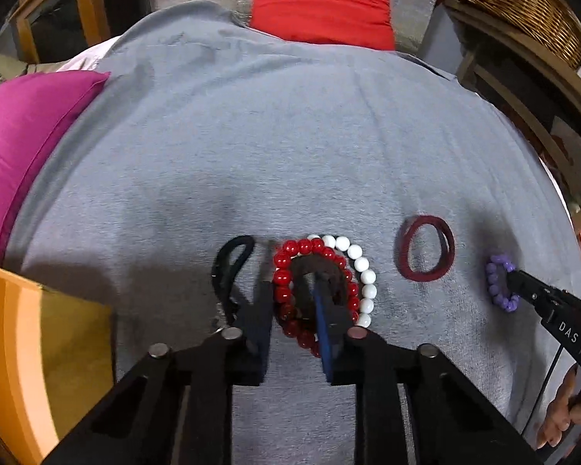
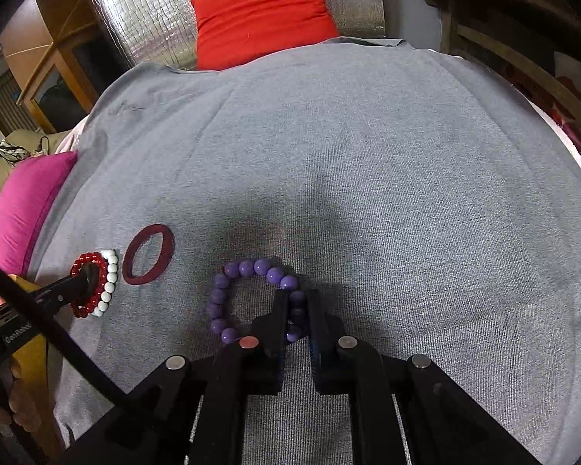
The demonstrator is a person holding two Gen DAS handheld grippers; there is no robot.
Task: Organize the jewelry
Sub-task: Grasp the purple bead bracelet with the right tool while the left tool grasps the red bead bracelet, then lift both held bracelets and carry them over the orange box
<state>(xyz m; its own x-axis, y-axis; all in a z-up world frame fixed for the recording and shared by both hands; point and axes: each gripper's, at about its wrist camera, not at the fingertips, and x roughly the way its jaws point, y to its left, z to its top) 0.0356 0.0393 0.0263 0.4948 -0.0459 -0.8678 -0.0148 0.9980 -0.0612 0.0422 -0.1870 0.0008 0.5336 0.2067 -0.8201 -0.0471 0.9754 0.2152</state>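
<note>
Beads of the purple bracelet (image 2: pixel 248 298) sit pinched, half hidden, in the right gripper (image 2: pixel 296 302) (left gripper (image 1: pixel 290 271) spread).

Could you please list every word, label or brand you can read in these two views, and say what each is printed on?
"DAS": white letters on the black body of the right gripper, seen from the left wrist.
"GenRobot": white lettering, final letters cut off and uncertain, on the black body of the left gripper, seen from the right wrist.
Nothing else is readable; the beaded bracelets carry no text.
</note>
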